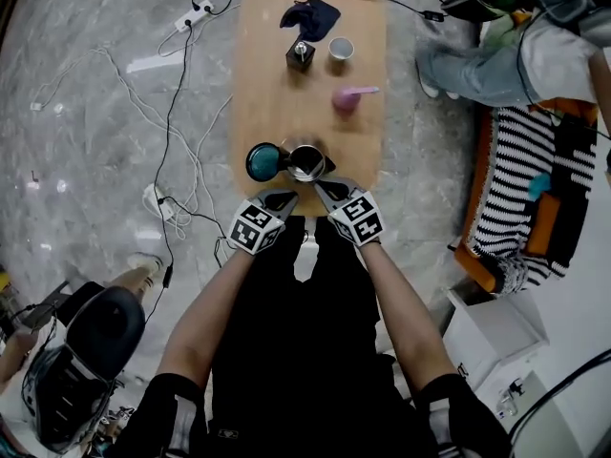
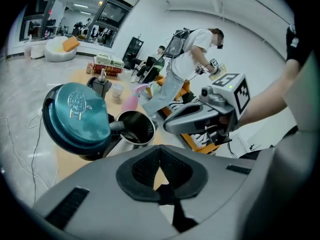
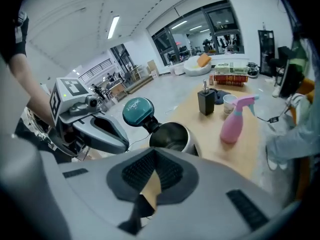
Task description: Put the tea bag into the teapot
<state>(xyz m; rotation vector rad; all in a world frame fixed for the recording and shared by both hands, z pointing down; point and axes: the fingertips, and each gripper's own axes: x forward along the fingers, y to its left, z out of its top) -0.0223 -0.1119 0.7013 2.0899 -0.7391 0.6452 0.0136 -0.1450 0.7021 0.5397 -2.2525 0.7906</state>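
**Finding 1, jaws.** The left gripper (image 2: pixel 159 156) has its jaws pressed together at the tips, with nothing between the pads. The right gripper (image 3: pixel 152 159) is likewise closed. A tan sliver shows behind its pads, and I judge it to be the counter (image 1: pixel 286 93) seen through the gap rather than a held item.

**Finding 2, task items.** In the head view the teapot (image 1: pixel 305 162) stands at the counter's 6 o'clock edge. Its teal lid (image 1: pixel 261 161) is swung open to the pot's 9 o'clock, so the mouth is unobstructed. The two grippers hang just short of the pot, at its 7 and 5 o'clock. No view shows the tea bag on the counter or in either pair of jaws. The pot's interior is dark, so I cannot tell whether the bag lies inside.

**Finding 3, nearby items.** A pink spray bottle (image 1: pixel 346 97) stands toward the pot's 12 o'clock, well apart and no hindrance.

**Recommendations.**
- Locate the tea bag before making any move.
- If it must be fetched, pinch it by its upper edge or tag with one pair of jaws only.
- Bring it in from the 3 o'clock side, away from the raised lid; a knock there could drop the lid shut.
- Spread the jaws only once the bag hangs squarely over the mouth.
- Keep the other gripper at the pot's 7 o'clock, ready to steady the body.
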